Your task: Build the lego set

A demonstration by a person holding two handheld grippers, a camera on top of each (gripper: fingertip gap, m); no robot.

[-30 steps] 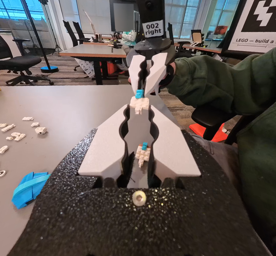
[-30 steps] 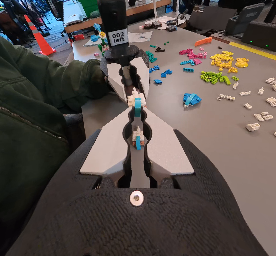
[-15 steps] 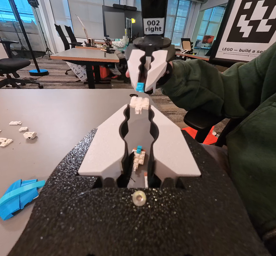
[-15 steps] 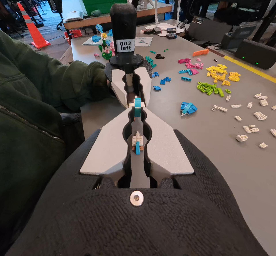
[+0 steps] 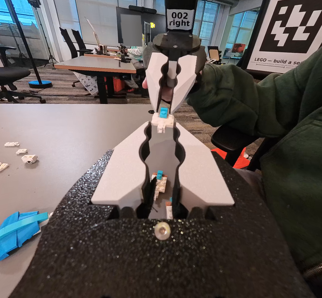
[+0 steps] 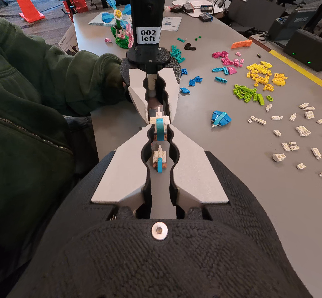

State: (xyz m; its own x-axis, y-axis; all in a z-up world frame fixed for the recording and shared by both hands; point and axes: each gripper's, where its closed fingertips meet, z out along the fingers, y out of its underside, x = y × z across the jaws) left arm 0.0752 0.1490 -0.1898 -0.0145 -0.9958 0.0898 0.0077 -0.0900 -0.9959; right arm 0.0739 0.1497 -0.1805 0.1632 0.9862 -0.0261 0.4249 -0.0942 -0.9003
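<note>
My left gripper (image 5: 161, 124) is shut on a small white brick assembly (image 5: 162, 120) and holds it above the grey table's (image 5: 69, 141) edge. A small blue piece (image 5: 163, 113) sits on top of that assembly. My right gripper (image 5: 163, 110) points down at it from the opposite side. Its fingers stand apart on either side of the blue piece, with a gap at each pad. In the right wrist view the blue piece (image 6: 160, 130) lies between my right gripper's (image 6: 159, 126) open tips, on the white assembly (image 6: 153, 120) held by the left gripper (image 6: 158, 115).
A blue built piece (image 6: 221, 118) lies on the table to the right, with loose white pieces (image 6: 296, 133), green (image 6: 247, 93), yellow (image 6: 263, 75) and pink (image 6: 226, 60) piles beyond. A brick flower (image 6: 120, 28) stands at the back. Green sleeves flank both grippers. The grippers are tip to tip, or close to it.
The right gripper held the blue piece above the white assembly, came down onto it, and its jaws have opened off the piece. The left gripper keeps its grip.
</note>
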